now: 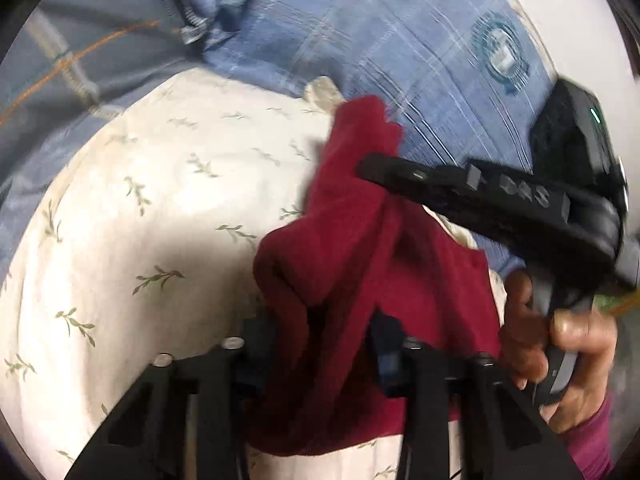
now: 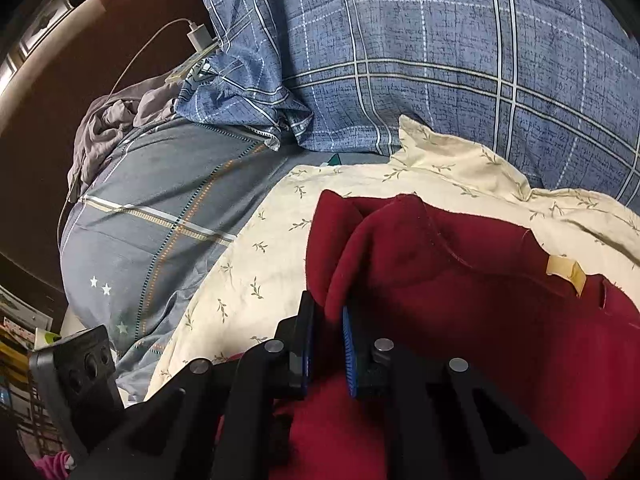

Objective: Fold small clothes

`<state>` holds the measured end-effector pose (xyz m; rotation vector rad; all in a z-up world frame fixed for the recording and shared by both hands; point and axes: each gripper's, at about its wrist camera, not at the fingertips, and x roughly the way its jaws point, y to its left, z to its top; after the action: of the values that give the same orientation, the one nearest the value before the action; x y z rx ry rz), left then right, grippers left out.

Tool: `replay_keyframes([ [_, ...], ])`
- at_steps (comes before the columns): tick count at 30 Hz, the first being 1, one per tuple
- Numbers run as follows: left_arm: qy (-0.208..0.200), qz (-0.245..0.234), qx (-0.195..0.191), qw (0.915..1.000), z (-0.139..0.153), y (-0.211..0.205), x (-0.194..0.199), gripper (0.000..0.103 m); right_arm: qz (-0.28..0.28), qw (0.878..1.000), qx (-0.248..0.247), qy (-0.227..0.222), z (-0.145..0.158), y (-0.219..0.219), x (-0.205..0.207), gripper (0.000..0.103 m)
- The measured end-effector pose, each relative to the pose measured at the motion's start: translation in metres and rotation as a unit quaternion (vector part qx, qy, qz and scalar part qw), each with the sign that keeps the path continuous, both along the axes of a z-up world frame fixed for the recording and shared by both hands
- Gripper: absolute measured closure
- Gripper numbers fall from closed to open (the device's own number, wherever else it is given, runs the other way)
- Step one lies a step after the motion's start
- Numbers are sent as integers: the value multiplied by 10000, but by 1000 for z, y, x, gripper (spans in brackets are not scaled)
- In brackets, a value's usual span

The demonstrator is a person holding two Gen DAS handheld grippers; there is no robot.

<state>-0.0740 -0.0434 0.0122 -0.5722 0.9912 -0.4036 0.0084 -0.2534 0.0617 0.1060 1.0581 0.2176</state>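
A dark red fleece garment point(image 1: 360, 248) hangs bunched over a cream leaf-print cloth point(image 1: 160, 208). My left gripper point(image 1: 320, 356) is shut on the garment's lower fold; the red cloth fills the gap between its fingers. In the left wrist view the right gripper point(image 1: 372, 170) reaches in from the right, held by a hand point(image 1: 560, 344), its tip against the garment's upper part. In the right wrist view my right gripper point(image 2: 328, 344) is shut on a fold of the red garment point(image 2: 460, 288), which shows a cream label point(image 2: 568, 270).
A blue plaid quilt point(image 2: 440, 60) lies behind the cream cloth point(image 2: 260, 264). A grey-blue sheet point(image 2: 152, 216), a grey garment point(image 2: 108, 124) and a white charger with cable point(image 2: 200, 36) lie at the left. The left gripper's body point(image 2: 76, 376) shows at lower left.
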Motion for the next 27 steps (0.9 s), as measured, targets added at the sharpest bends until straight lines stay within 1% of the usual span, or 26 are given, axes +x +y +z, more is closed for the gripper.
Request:
replay_keyframes([
  [2, -209, -102, 184, 9996, 7, -4, -4, 77, -81, 9999, 90, 35, -1, 2, 4, 80],
  [3, -287, -143, 250, 9992, 9, -6, -5, 77, -68, 9999, 105, 60, -1, 5, 6, 69],
  [4, -359, -179, 324, 9987, 12, -8, -7, 77, -13, 9999, 72, 106, -3, 11, 9, 53],
  [6, -426, -228, 394, 9981, 14, -11, -10, 78, 98, 9996, -103, 257, -8, 21, 16, 38],
  [7, -436, -239, 410, 9979, 14, -11, -10, 78, 135, 9991, -219, 350, -12, 26, 19, 35],
  [9, -424, -245, 398, 9980, 14, -11, -10, 78, 174, 9970, -558, 506, -21, 35, 27, 34],
  [11, -418, -248, 371, 9981, 14, -10, -9, 78, 142, 9947, -822, 595, -30, 39, 33, 32],
  [13, -415, -252, 386, 9981, 14, -11, -10, 78, 61, 9923, -1071, 616, -37, 39, 37, 32],
  [14, -411, -255, 402, 9980, 14, -12, -10, 78, 70, 9919, -1127, 588, -39, 38, 38, 32],
  [15, -408, -259, 422, 9979, 14, -12, -10, 78, 96, 9916, -1153, 570, -39, 35, 36, 37],
  [16, -400, -256, 449, 9979, 15, -13, -9, 78, 96, 9907, -1261, 492, -38, 34, 34, 55],
  [17, -380, -239, 487, 9978, 15, -14, -8, 75, 94, 9902, -1334, 392, -35, 31, 32, 64],
  [18, -358, -203, 510, 9979, 14, -14, -8, 72, 122, 9918, -1226, 342, -32, 27, 30, 75],
  [19, -342, -177, 500, 9980, 14, -14, -8, 57, 146, 9939, -1049, 300, -29, 21, 27, 84],
  [20, -310, -154, 453, 9984, 13, -14, -7, 40, 145, 9956, -899, 226, -23, 15, 24, 86],
  [21, -279, -111, 399, 9988, 12, -14, -6, 35, 139, 9969, -764, 154, -19, 10, 21, 87],
  [23, -219, -20, 350, 9991, 8, -14, -6, 33, 107, 9990, -440, 42, -10, 1, 14, 88],
  [25, -94, -53, 502, 9987, 3, -18, -4, 33, 66, 9998, -164, -69, -2, -4, 8, 89],
  [27, -103, -54, 557, 9984, 2, -22, -4, 35, 21, 9998, 71, -161, 4, -10, 2, 89],
])
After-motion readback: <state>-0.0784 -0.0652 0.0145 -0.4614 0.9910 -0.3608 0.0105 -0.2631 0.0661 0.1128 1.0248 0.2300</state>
